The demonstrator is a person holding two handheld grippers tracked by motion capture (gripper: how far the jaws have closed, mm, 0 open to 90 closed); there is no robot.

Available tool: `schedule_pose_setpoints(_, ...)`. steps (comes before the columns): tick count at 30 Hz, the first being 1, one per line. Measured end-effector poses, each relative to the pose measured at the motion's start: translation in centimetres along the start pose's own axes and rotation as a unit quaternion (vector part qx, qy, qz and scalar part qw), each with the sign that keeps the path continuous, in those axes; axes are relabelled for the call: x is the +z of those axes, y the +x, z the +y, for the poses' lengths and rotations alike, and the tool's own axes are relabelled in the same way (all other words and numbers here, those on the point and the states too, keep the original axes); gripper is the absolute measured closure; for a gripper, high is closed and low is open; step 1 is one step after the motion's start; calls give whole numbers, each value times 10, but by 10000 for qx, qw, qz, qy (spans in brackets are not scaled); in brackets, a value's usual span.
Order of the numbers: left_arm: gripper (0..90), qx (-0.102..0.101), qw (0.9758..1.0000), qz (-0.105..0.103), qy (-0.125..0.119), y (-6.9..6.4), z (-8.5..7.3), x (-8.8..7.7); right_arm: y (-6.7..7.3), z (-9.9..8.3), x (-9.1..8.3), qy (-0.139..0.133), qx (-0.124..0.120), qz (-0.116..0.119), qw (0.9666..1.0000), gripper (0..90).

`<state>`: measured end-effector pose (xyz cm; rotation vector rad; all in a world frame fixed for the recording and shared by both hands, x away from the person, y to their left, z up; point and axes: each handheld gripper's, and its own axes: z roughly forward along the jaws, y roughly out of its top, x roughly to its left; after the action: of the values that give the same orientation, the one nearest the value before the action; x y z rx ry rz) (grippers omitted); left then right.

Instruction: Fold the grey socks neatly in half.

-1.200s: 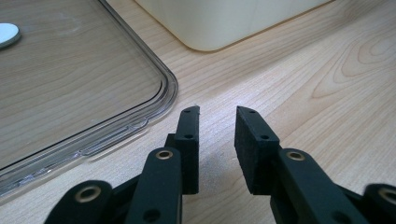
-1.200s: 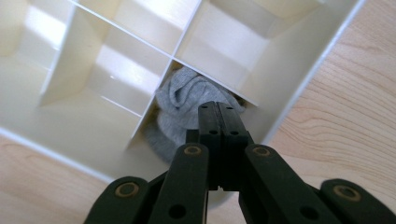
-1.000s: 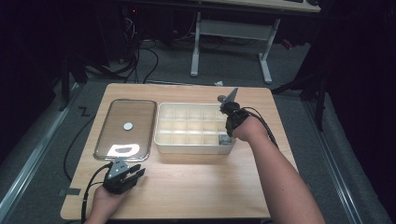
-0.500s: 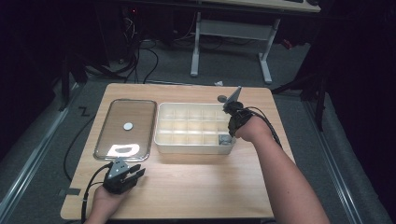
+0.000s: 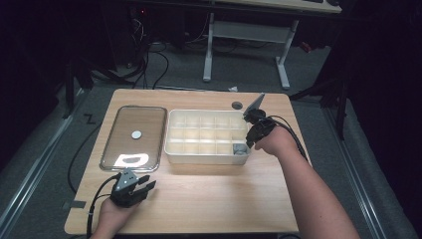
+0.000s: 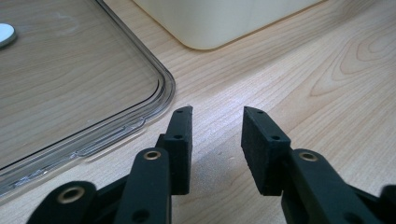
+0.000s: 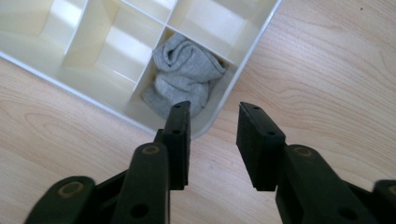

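A cream divided box [image 5: 175, 139] stands mid-table, and a crumpled grey cloth [image 7: 184, 79] lies in its near right corner compartment [image 5: 240, 149]. My right gripper [image 7: 212, 119] hovers just above that corner [image 5: 250, 141]; its jaws have just been opening and stand open with nothing between them. My left gripper [image 6: 215, 128] rests open and empty near the table's front left [image 5: 134, 188]. Beside it lies a clear flat lid [image 6: 84, 93] that carries a small white disc [image 5: 136, 134].
A dark round spot [image 5: 237, 105] marks the table behind the box. The wooden table [image 5: 209, 199] has bare board in front of the box. A metal desk frame [image 5: 246, 45] and cables stand on the floor beyond the far edge.
My right hand has lifted a little and drawn back from the box's corner. The left hand has stayed in place.
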<state>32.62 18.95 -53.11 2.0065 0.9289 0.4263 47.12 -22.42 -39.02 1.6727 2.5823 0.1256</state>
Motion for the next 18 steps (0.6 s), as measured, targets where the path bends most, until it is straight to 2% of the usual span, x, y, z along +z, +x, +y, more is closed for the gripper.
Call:
schedule_pose_setpoints(8,587,89,9999,55,13,-4,2,1,1,-16,-7,-238,100,-5,9997,536)
schedule_pose_setpoints(14,579,117,9999,49,30,-4,2,-1,1,-31,-11,-435,52,19,9990,501)
schedule_pose_setpoints(18,574,118,9999,66,-21,-5,2,0,2,-41,-13,-553,33,-47,9985,474)
